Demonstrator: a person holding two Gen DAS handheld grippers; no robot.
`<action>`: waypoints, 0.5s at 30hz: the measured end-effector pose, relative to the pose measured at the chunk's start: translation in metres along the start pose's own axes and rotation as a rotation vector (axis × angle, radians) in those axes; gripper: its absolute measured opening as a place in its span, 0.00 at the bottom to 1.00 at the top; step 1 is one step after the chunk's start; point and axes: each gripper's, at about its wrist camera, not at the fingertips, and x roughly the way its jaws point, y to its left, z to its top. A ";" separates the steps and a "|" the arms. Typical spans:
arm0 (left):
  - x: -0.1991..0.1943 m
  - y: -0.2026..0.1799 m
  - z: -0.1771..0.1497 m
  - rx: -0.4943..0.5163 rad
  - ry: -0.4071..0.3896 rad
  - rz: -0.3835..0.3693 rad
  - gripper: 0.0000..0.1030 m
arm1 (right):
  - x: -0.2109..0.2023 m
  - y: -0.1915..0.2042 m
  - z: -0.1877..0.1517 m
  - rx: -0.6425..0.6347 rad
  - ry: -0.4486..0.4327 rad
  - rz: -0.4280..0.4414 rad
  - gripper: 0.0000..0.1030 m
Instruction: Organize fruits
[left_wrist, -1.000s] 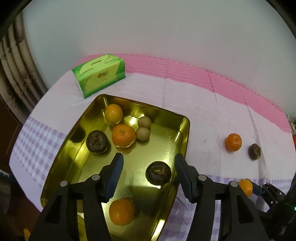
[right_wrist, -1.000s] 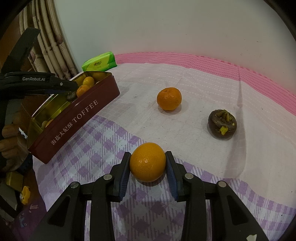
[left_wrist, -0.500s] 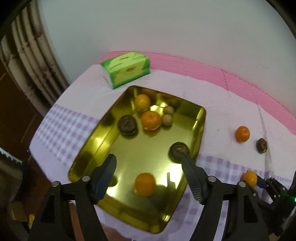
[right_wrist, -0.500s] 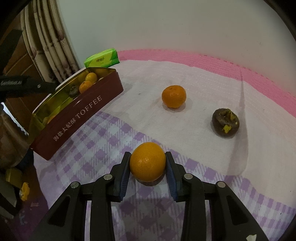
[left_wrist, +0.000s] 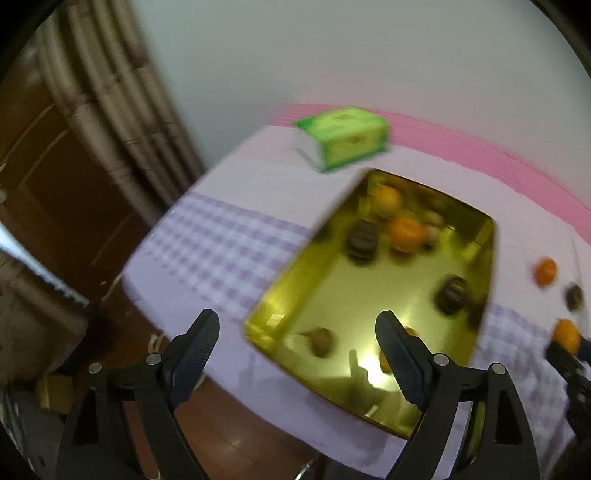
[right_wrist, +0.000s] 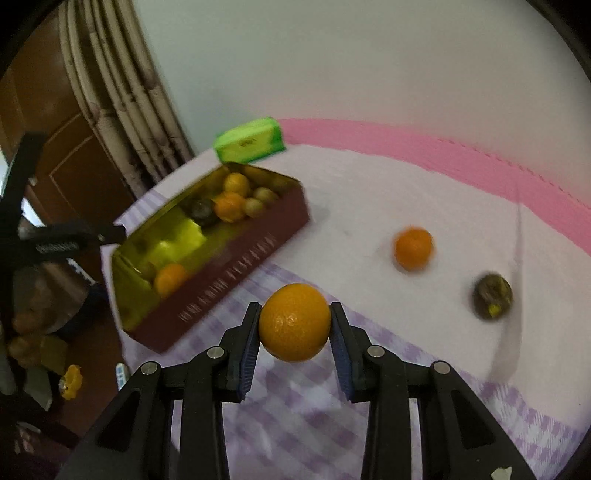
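A gold-lined tin (left_wrist: 491, 258) with maroon walls (right_wrist: 236, 273) holds several oranges, dark mangosteens and small brown fruits. My left gripper (left_wrist: 295, 326) hovers over the tin's near corner and the table edge. Its jaws are opening and nothing is between them. My right gripper (right_wrist: 294, 314) is shut on an orange (right_wrist: 294, 322), raised above the checked cloth to the right of the tin. Another orange (right_wrist: 413, 248) and a dark mangosteen (right_wrist: 492, 295) lie loose on the white cloth further right.
A green tissue pack (left_wrist: 343, 142) stands behind the tin near the pink band of the cloth (right_wrist: 443, 155). A curtain (left_wrist: 122, 110) and a wooden door (left_wrist: 44, 155) are at the left, beyond the table edge. Both views are blurred.
My left gripper has pulled back from over the tin and swung left, its jaws spreading wider. My right gripper has lifted the orange off the cloth.
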 end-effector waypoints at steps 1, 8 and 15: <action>0.001 0.007 0.002 -0.022 -0.006 0.015 0.84 | 0.000 0.005 0.005 -0.005 -0.002 0.011 0.33; 0.011 0.038 0.005 -0.134 -0.004 0.047 0.84 | 0.023 0.057 0.043 -0.067 0.004 0.109 0.33; 0.024 0.041 0.004 -0.157 0.045 0.032 0.84 | 0.068 0.086 0.063 -0.093 0.062 0.156 0.33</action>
